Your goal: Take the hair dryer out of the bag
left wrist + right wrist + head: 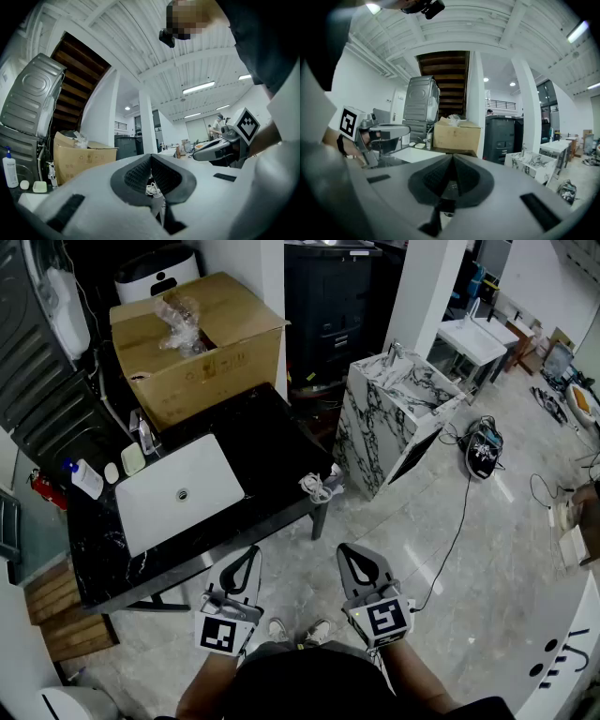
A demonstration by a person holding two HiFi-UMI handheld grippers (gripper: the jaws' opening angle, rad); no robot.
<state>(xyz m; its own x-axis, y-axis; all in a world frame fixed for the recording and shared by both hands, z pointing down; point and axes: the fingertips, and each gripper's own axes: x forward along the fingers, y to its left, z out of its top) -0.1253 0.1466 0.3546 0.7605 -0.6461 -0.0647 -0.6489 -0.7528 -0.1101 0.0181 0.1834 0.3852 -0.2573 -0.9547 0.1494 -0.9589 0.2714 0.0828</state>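
Both grippers are held low and level in front of the person, over the pale floor [450,568] and short of the near edge of the black surface [272,442]. The left gripper [251,552] has its fingers closed tip to tip with nothing between them, and the right gripper [345,551], just beside it, is closed and empty in the same way. Each gripper's own view shows the dark ribbed pads meeting in a point. Neither gripper touches anything on the surface. The clear plastic bag [178,320] lies crumpled in the open top of a cardboard box [202,371] at the far end of the surface, well apart from both grippers. Whether the hair dryer is inside the bag cannot be made out from here. Between the box and the person a white sink basin [155,507] is set into the surface, with a faucet [145,437] at its far rim. A small soap dish [131,458] and a white pump bottle [84,479] stand off its left corner. A bundle of white cord [319,487] rests at the surface's right edge, nearer the grippers than the box is. To the right, on the floor, stands a marble-patterned cabinet [394,418].
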